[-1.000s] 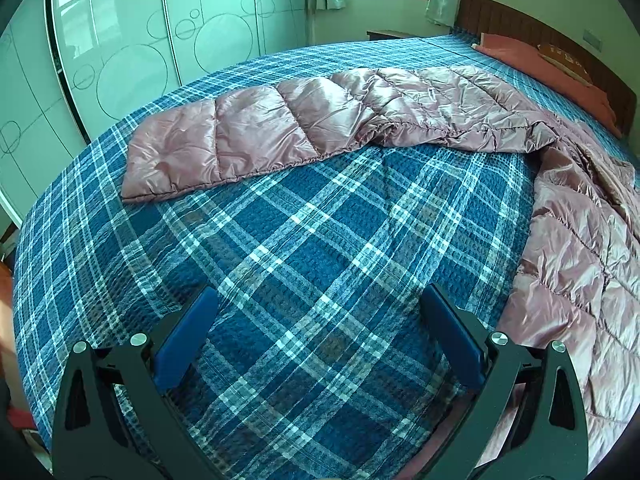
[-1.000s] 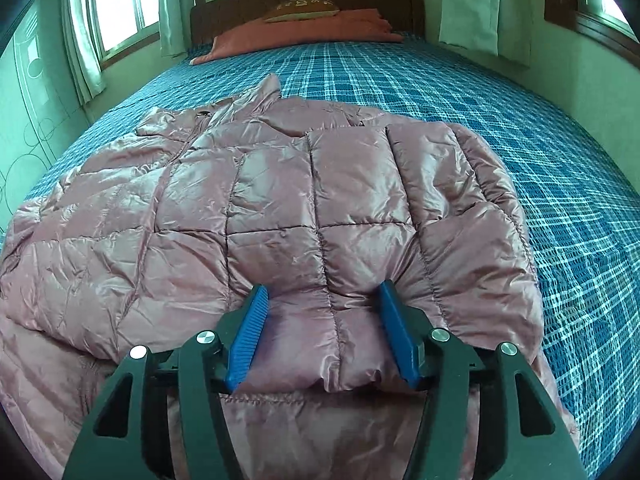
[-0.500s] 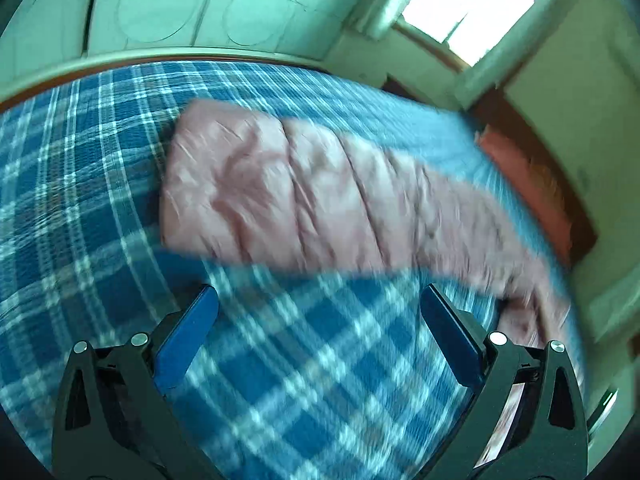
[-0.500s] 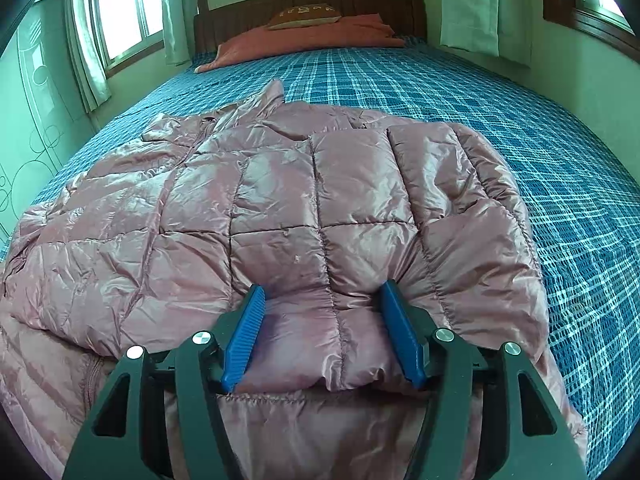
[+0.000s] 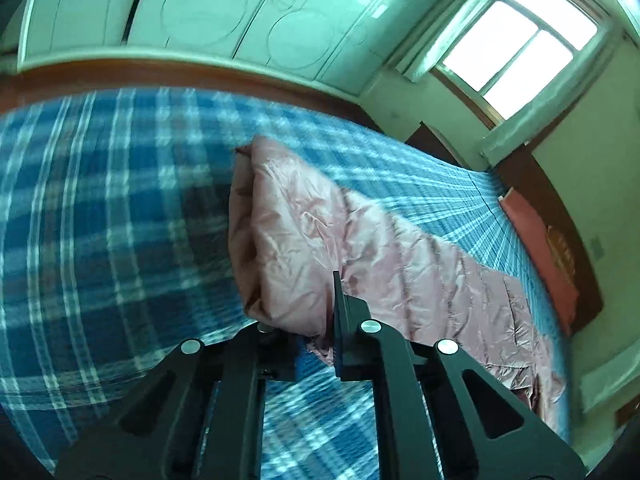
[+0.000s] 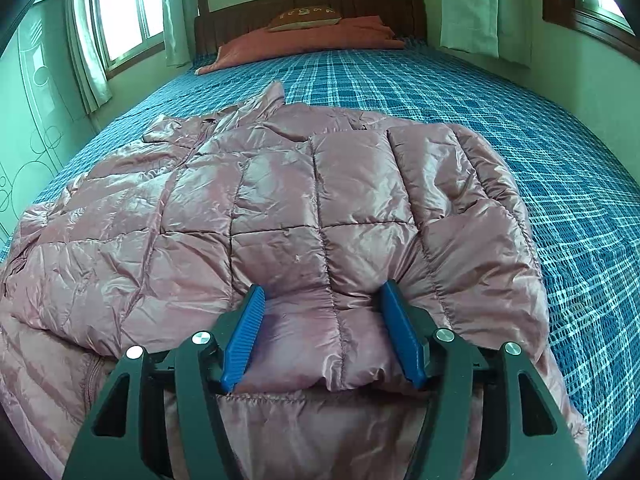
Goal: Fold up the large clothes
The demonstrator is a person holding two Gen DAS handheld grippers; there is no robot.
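The puffy, slippery pink down jacket sprawls on the bed; left claw pinches its light sleeve end, right claw spread over the folded sleeve at six o'clock.

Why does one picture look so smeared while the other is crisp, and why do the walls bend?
Left wrist view: motion blur streaks the plaid bedspread, and the window is blown out white. Right wrist view: sharp, with soft sheen on the pink jacket. In both, the fisheye lens curves straight edges like the headboard and darkens the corners.
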